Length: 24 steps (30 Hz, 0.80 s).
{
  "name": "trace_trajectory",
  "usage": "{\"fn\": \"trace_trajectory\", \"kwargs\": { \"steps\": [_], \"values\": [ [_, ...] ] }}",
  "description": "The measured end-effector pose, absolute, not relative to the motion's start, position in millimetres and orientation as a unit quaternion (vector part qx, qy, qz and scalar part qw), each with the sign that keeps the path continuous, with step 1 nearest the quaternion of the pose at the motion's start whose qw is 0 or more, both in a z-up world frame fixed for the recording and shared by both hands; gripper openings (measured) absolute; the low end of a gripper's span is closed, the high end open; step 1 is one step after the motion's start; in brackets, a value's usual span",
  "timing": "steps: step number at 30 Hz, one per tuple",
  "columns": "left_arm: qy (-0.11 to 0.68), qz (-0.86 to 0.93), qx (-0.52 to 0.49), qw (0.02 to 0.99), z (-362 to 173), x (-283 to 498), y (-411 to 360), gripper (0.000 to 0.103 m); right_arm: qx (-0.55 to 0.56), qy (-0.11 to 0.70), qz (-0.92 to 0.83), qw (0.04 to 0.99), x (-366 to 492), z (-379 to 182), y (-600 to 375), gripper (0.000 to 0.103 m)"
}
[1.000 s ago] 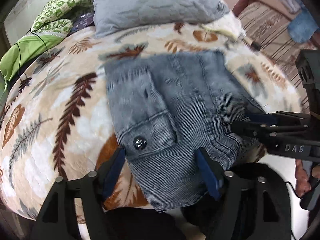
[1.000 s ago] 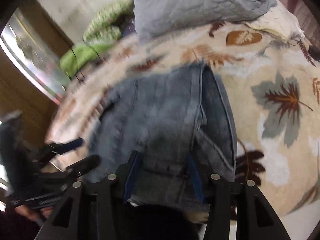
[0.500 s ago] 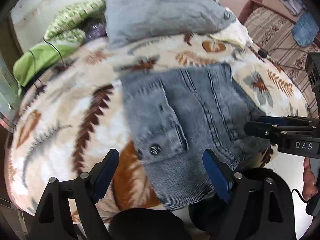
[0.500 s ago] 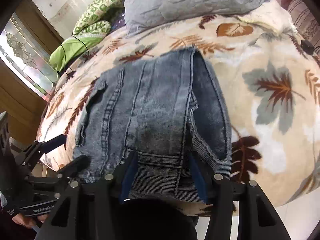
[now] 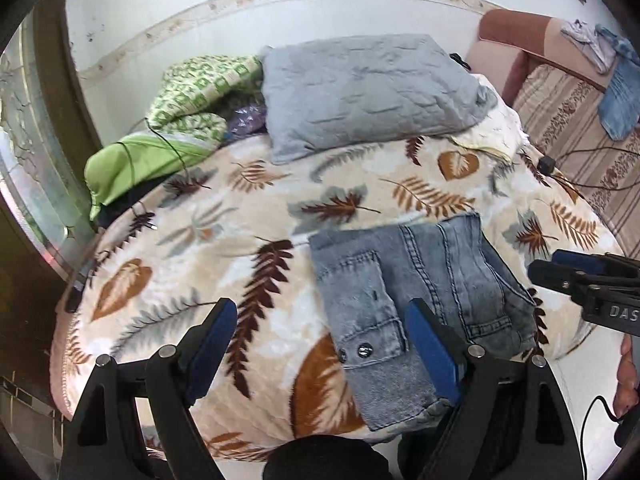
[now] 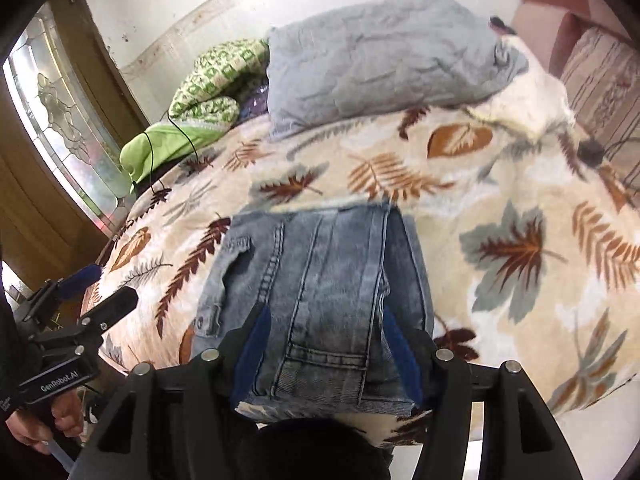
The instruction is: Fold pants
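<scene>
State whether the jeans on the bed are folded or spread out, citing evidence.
Folded. The jeans form one compact rectangular bundle on the leaf-print blanket, with layered edges at the near end and no legs extending out.

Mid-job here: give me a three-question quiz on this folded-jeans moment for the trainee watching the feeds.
1. True or false: the left gripper is clamped on the folded jeans.
2. What lies at the head of the leaf-print blanket, beyond the jeans: A) grey pillow B) laptop C) basket?
3. Fill in: both grippers, the right gripper included, have their jaws ____.

Key
1. False: it is open and off the denim.
2. A, the grey pillow.
3. open
</scene>
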<state>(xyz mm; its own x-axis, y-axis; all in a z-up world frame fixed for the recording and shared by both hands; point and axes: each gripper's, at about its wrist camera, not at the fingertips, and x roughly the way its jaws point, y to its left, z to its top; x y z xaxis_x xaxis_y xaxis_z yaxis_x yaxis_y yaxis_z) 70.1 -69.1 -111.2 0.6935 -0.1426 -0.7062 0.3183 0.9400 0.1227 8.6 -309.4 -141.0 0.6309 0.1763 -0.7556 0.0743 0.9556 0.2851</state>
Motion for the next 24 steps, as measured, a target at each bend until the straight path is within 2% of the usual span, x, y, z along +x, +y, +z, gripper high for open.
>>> {"fn": "trace_trajectory", "kwargs": {
  "steps": [10,24],
  "values": [
    [0.362,-0.102,0.105,0.921,-99,72,-54,0.087,0.132,0.397,0.033,0.908,-1,-114,-306,0.066],
    [0.374,-0.067,0.101,0.920,-108,82,-44,0.087,0.149,0.396,0.013,0.906,-4,-129,-320,0.067]
  ]
}}
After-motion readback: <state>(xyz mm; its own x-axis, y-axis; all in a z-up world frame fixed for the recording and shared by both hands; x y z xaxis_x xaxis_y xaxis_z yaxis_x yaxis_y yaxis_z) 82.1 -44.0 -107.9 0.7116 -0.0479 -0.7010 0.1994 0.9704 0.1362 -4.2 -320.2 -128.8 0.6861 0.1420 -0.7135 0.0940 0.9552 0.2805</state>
